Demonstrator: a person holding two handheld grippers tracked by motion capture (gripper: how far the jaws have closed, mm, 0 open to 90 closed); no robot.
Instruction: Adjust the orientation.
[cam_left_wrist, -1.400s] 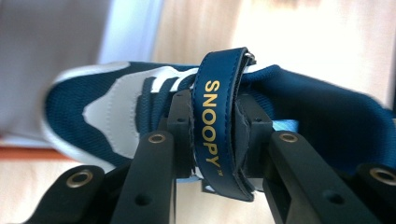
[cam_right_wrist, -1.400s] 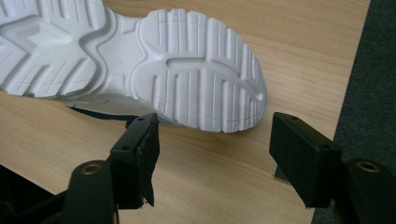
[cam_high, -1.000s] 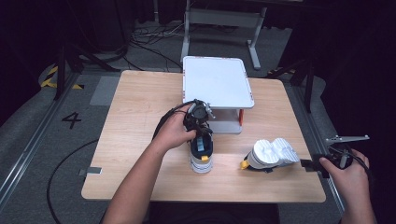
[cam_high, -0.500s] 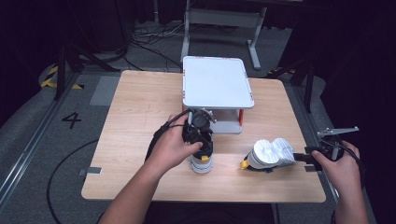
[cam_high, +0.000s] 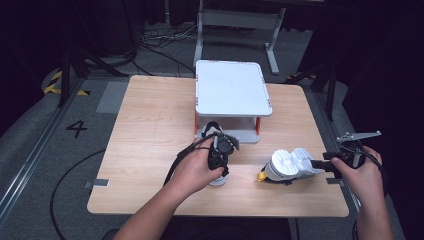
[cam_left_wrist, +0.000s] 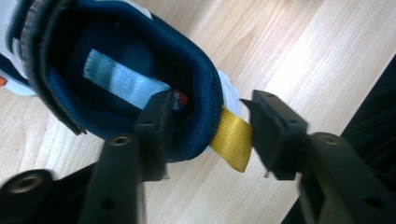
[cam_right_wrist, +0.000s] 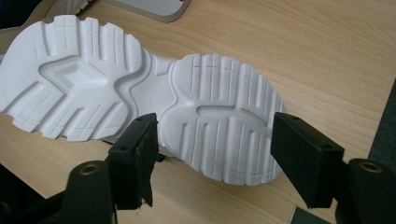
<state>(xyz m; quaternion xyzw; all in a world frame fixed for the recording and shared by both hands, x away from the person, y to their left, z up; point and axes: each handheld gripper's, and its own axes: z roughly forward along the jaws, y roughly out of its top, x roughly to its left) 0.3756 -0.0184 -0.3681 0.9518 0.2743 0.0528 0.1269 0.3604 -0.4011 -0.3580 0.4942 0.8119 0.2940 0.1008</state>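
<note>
Closing left claw (cam_left_wrist: 208, 128) straddles the blue shoe's (cam_left_wrist: 140, 70) heel collar.

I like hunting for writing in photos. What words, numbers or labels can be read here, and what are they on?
"4": painted on the grey floor, left of the table.
Pale blue tag inside the shoe: no print can be made out on it.
Yellow loop at the shoe's heel: plain, no text.
White sole of the other shoe: tread ridges, no lettering visible.
</note>
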